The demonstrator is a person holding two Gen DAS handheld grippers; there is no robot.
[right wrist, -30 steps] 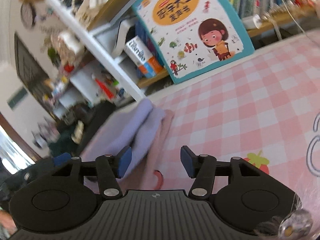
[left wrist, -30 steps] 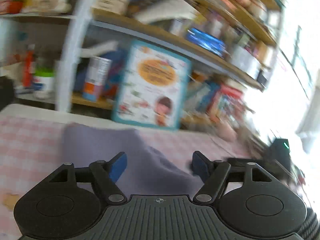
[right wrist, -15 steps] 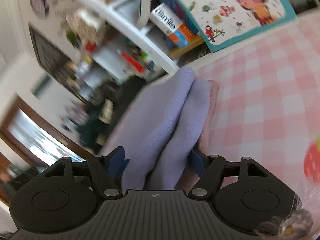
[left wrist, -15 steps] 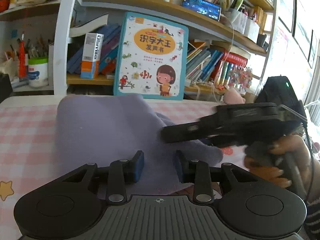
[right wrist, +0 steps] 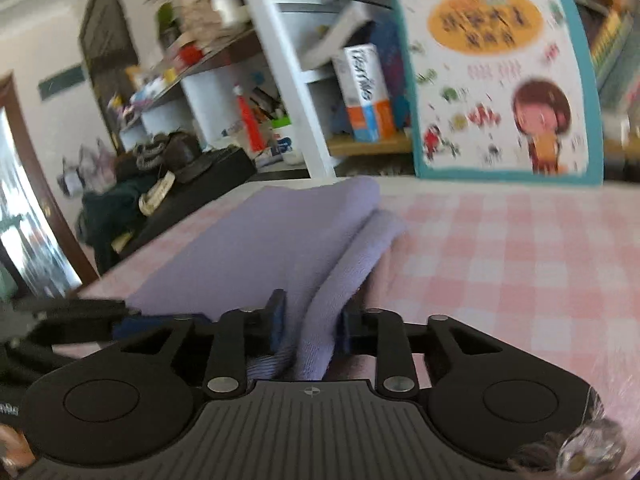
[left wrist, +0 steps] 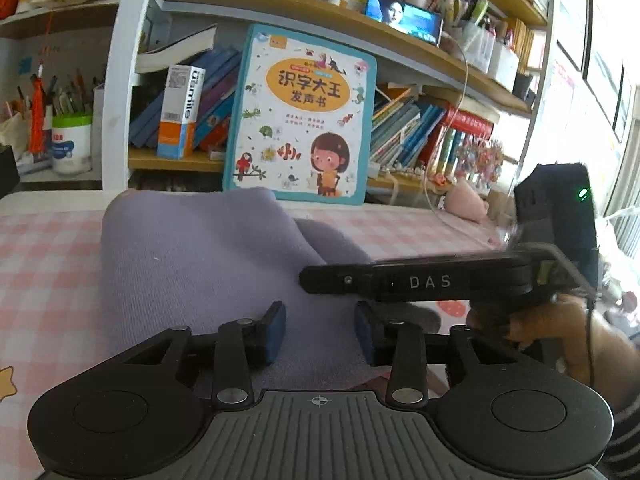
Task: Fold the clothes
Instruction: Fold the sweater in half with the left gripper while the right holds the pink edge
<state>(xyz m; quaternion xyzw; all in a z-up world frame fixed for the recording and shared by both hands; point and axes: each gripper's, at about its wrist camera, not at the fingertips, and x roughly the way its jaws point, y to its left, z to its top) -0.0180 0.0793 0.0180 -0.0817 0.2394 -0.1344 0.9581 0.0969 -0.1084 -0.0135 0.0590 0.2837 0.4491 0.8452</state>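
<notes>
A purple garment (left wrist: 200,256) lies folded on the pink checked table (left wrist: 40,264). My left gripper (left wrist: 320,332) hovers low over its near edge. Its jaws are opening, the cloth lies flat between the blue pads, and they do not press on it. My right gripper (left wrist: 316,280) comes in side-on from the right, held by a hand (left wrist: 540,332), with its tip on the garment. In the right wrist view the garment (right wrist: 260,248) shows a rolled fold. The right gripper (right wrist: 312,324) is closing on that fold, its pads against the cloth. The left gripper's finger (right wrist: 80,314) shows at the left.
A tall picture book (left wrist: 300,120) leans against the bookshelf (left wrist: 320,32) right behind the garment. A white shelf post (left wrist: 120,80) stands at the back left. A pink soft toy (left wrist: 464,204) lies at the table's far right. Dark clutter (right wrist: 160,160) sits beyond the left table edge.
The left jaws closed to a narrow gap, then widened again. The right gripper rolled level, slid onto the garment's folded edge, and its jaws narrowed onto the fold.
</notes>
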